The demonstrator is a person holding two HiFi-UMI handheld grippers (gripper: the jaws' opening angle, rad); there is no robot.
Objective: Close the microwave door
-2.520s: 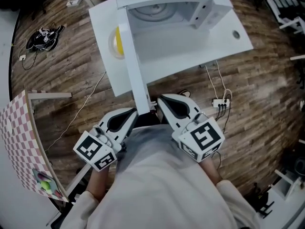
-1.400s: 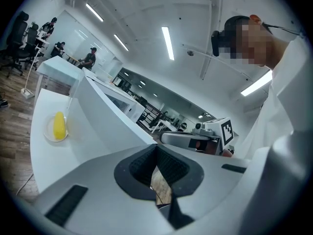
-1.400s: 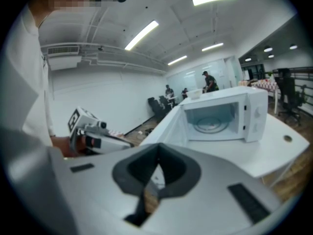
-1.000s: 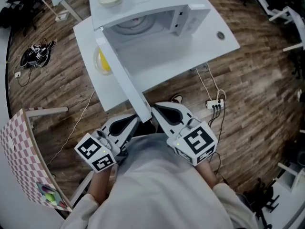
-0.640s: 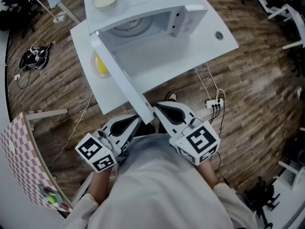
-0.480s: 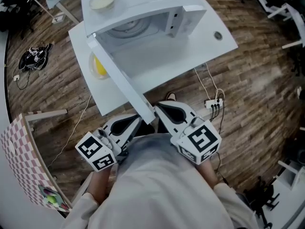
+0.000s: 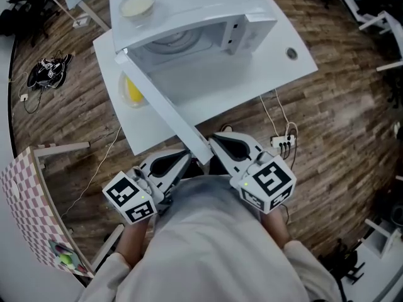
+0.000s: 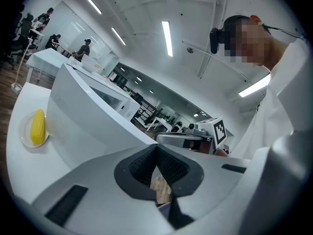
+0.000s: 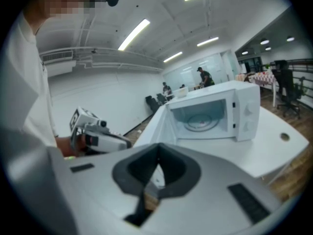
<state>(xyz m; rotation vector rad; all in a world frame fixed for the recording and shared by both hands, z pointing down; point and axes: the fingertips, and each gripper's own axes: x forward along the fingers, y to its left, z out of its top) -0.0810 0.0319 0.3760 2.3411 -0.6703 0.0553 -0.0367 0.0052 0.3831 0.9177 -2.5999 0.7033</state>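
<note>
The white microwave (image 7: 201,14) stands on a white table (image 7: 271,74), also seen in the right gripper view as the microwave (image 9: 210,114). Its cavity with the glass turntable (image 7: 179,39) is exposed. The door (image 7: 160,102) hangs wide open, with its free end reaching towards my chest. In the left gripper view the door (image 8: 93,121) fills the left side. My left gripper (image 7: 185,154) is shut and empty, just left of the door's end. My right gripper (image 7: 213,138) is shut and empty, just right of it. Neither clearly touches the door.
A plate with a yellow corn cob (image 7: 131,90) lies on the table behind the door. A bowl (image 7: 137,5) rests on top of the microwave. On the wooden floor lie a power strip (image 7: 283,142) and cables (image 7: 47,71). A checkered board (image 7: 22,187) stands at the left.
Both grippers stay shut near my chest beside the door's end. My head view has shifted so that more of the microwave's top shows. The door remains open.
</note>
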